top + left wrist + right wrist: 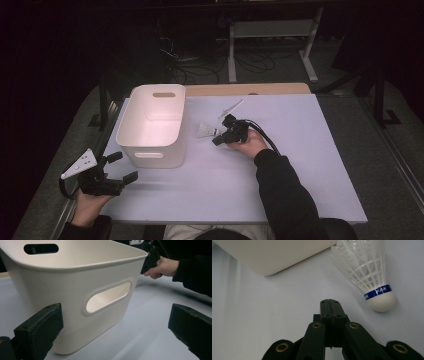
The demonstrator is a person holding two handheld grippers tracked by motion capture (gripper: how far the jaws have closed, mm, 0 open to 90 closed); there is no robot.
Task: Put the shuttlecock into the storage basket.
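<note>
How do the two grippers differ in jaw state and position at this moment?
The left gripper has its jaws wide apart with nothing between them; the right gripper has its jaws pressed together, also on nothing. The left one sits at the table's near left corner, facing the white bin; the right one is mid-table beside the shuttlecock, not touching it. Both are black and hand-held.

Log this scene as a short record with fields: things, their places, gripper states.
surface: white table
bin: white, with handle slots, upright at the table's left
shuttlecock: lying on the table right of the bin, apart from it
right gripper: shut, empty, tips just short of the shuttlecock's cork
left gripper: open, empty, at the near left table edge, facing the bin
</note>
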